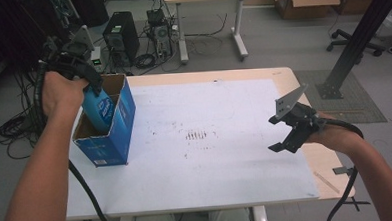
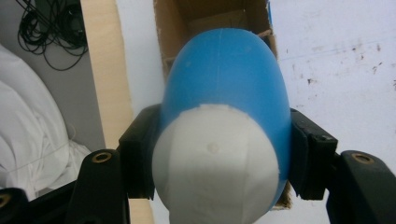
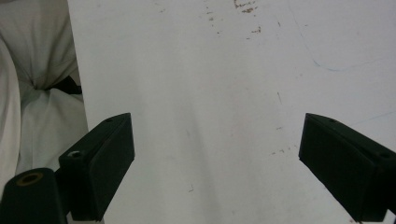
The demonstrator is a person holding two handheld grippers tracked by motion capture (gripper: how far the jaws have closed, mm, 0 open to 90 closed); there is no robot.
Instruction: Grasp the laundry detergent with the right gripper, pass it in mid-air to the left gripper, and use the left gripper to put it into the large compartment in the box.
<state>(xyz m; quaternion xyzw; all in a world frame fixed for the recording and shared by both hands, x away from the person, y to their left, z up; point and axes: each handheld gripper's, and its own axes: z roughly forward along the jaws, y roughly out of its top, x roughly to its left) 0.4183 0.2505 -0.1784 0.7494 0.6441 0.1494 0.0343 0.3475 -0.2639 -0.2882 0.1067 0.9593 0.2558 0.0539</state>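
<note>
My left fingers (image 2: 219, 158) are clenched on the blue bottle (image 2: 229, 93), held half inside the open box (image 1: 109, 129) at the bench's (image 1: 227, 189) left edge, while my right fingers (image 3: 217, 168) hang released above the bench.

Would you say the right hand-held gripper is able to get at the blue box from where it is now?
Probably yes. The right hand-held gripper hangs open over the bare white table top, with nothing lying between it and the blue box. But the left hand-held gripper holds a blue bottle in its opening.
</note>
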